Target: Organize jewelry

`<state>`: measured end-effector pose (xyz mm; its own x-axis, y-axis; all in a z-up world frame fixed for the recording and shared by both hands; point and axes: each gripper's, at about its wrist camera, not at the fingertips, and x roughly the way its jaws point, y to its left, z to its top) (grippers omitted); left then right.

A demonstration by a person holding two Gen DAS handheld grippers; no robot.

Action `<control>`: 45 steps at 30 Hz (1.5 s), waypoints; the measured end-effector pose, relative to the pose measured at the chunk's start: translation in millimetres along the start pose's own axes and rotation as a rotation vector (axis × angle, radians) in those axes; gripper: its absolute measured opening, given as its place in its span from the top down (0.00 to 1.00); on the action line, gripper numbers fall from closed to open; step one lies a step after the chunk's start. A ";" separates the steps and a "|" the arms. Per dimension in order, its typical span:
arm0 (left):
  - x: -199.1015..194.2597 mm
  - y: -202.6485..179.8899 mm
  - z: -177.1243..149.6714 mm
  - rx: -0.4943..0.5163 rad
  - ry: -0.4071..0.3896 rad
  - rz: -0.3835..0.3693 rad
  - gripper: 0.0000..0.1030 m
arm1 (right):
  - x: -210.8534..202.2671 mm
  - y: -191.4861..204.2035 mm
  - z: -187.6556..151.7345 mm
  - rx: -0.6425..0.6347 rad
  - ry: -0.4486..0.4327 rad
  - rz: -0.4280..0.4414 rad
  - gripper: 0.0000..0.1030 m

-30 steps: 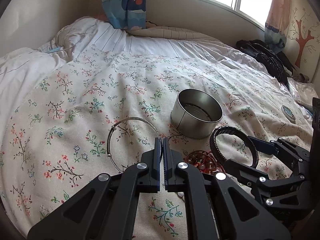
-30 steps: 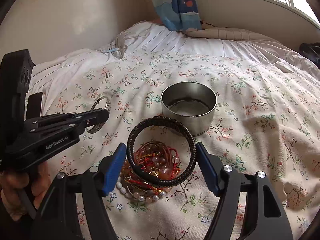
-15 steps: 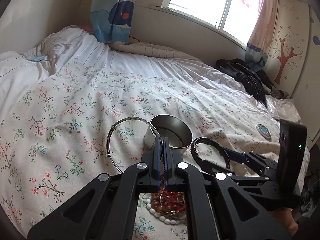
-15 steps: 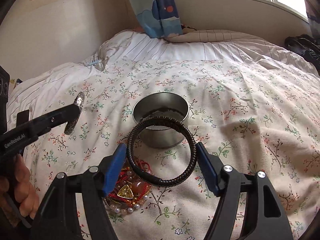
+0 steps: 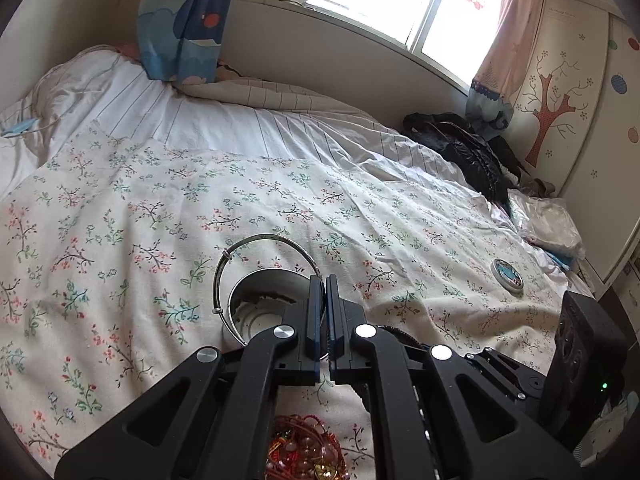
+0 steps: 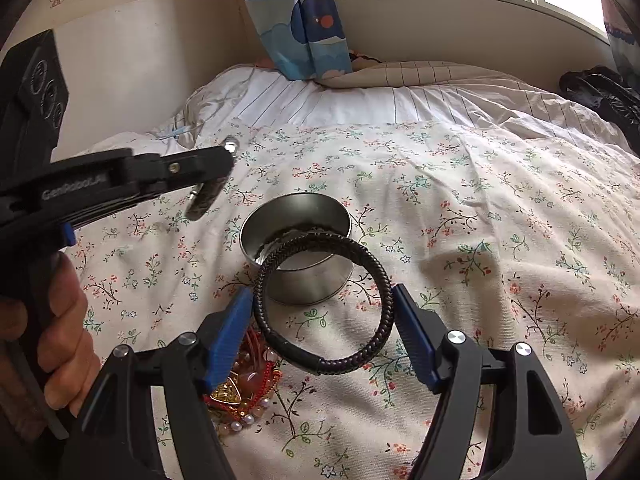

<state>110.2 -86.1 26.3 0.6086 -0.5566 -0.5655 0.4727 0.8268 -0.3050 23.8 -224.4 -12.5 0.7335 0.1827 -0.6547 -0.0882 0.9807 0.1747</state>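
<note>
Left tongs: my left tongs point(image 5: 323, 300) are pinched narrow on the thin silver bangle point(image 5: 256, 246), holding it up off the bed.
Silver bangle: in the left wrist view its hoop overlaps the tin point(image 5: 264, 304); seen from the right wrist it hangs edge-on at the tips, up and left of the tin.
Right tongs: my right tongs point(image 6: 324, 312) are spread fairly wide, both blue pads point(image 6: 230, 338) pressing the outside of the black braided bracelet point(image 6: 326, 304), which they carry.
Black bracelet: lifted, just on the near side of the tin, its far arc overlapping the tin's rim in the right wrist view.
Tin: round metal, open top, standing upright on the floral bedspread point(image 6: 500, 220); I can't make out what lies inside.
Jewelry heap: red cords, beads and pearls point(image 6: 244, 388) lie on the bedspread, near and left of the tin, partly hidden behind my right tongs.
Small round lid: point(image 5: 507, 274) lies far right on the bed, well apart from the tin.
</note>
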 end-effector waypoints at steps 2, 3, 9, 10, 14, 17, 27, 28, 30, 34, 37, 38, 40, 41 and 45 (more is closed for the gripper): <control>14.4 -4.4 2.9 0.013 0.021 0.001 0.97 | 1.1 -2.0 0.2 -0.001 0.006 -0.009 0.33; 21.6 -6.3 3.5 0.021 0.034 0.003 0.97 | 1.6 -3.1 0.4 -0.002 0.007 -0.014 0.33; 62.5 -4.3 -2.9 0.027 0.163 0.036 0.94 | 7.8 -11.5 0.0 0.004 0.026 -0.038 0.33; 64.5 -0.2 -3.8 0.015 0.175 0.035 0.93 | 8.6 -12.4 0.5 0.004 0.027 -0.040 0.33; 51.1 17.4 0.5 -0.045 0.135 0.054 0.62 | 11.2 -11.8 4.3 -0.001 0.022 -0.039 0.33; 34.2 29.4 3.5 -0.090 0.089 0.077 0.57 | 14.6 -6.5 11.1 -0.021 0.006 -0.034 0.33; -23.4 63.0 -6.3 -0.154 -0.021 0.269 0.44 | 66.7 28.4 46.3 -0.099 0.006 0.006 0.32; -24.5 64.7 -7.5 -0.153 -0.019 0.277 0.44 | 73.4 30.9 47.3 -0.105 0.013 0.007 0.32; -23.1 65.3 -7.9 -0.141 -0.014 0.297 0.42 | 85.6 32.6 45.4 -0.115 0.036 -0.004 0.27; -22.8 63.8 -11.5 -0.119 -0.008 0.333 0.38 | 76.7 25.2 42.7 -0.098 0.021 -0.037 0.25; -23.9 59.3 -20.5 -0.085 0.008 0.363 0.38 | 50.9 16.9 38.5 -0.053 -0.009 -0.043 0.23; -25.3 56.9 -24.6 -0.070 0.015 0.374 0.37 | 42.1 15.7 35.3 -0.043 -0.012 -0.047 0.22; -30.3 53.1 -34.1 -0.046 0.032 0.393 0.36 | 23.7 15.5 25.6 -0.031 -0.013 -0.058 0.20; -34.0 51.2 -38.9 -0.034 0.036 0.402 0.35 | 15.0 15.8 20.5 -0.027 -0.013 -0.062 0.19; -52.3 43.0 -56.2 0.006 0.036 0.434 0.24 | -20.2 20.6 -9.1 -0.031 -0.008 -0.091 0.13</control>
<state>62.8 -16.8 -0.2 0.7290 -0.1538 -0.6670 0.1813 0.9830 -0.0286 1.0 -207.3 -2.3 0.7450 0.0926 -0.6606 -0.0421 0.9949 0.0920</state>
